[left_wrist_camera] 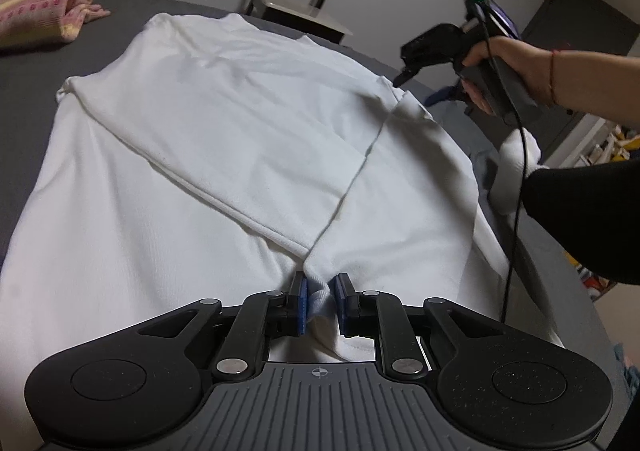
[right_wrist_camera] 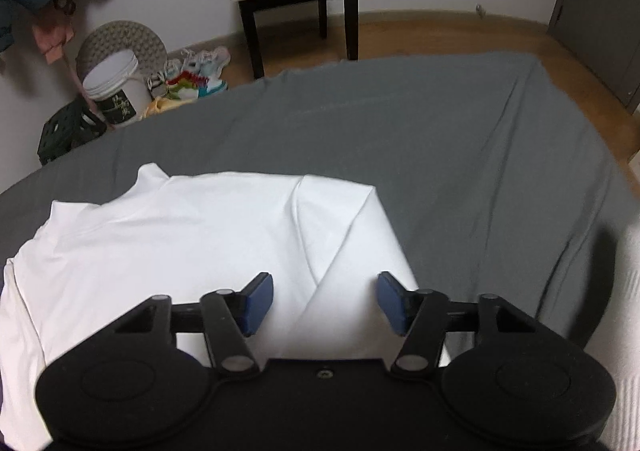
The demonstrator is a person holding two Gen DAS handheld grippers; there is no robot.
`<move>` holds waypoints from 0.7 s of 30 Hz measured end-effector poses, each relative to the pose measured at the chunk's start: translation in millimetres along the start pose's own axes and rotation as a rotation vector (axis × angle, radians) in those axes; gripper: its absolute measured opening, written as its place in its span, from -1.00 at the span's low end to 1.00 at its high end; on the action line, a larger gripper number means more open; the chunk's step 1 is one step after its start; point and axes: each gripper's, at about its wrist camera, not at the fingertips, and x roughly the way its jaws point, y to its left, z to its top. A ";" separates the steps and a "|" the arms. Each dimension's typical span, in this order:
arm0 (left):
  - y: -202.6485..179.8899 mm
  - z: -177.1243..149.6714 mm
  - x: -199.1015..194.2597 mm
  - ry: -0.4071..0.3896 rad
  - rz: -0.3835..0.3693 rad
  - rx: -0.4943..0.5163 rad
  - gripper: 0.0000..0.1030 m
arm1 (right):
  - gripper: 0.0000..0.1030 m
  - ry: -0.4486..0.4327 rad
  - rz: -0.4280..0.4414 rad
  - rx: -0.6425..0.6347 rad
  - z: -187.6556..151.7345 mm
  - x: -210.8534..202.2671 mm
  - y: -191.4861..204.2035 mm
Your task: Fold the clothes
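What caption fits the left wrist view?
Left hand-held gripper pinches a white shirt corner on the grey bed.

**Grey bed, three cloth items on it**

Your work surface is a bed (right_wrist_camera: 460, 139) covered by a dark grey sheet with a few soft creases. You have a white garment (left_wrist_camera: 208, 123) spread on it, partly folded, one flap laid across its body. At the far left corner lies a crumpled pink and yellow striped cloth (left_wrist_camera: 44, 11), well apart from the garment. At your right edge sits another white fabric piece (left_wrist_camera: 516, 163), near the garment; you cannot tell whether they touch.
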 end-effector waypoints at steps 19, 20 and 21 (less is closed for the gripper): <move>2.2 11.6 -79.8 -0.198 -0.117 0.049 -0.93 | -0.63 -0.090 0.071 -0.006 1.9 -45.3 -24.6; 8.1 10.7 -84.3 -0.195 -0.125 0.016 -0.93 | -0.56 -0.095 0.066 -0.010 2.3 -47.7 -27.3; 14.5 9.5 -88.3 -0.192 -0.133 -0.021 -0.93 | -0.52 -0.097 0.054 -0.015 2.1 -48.9 -29.7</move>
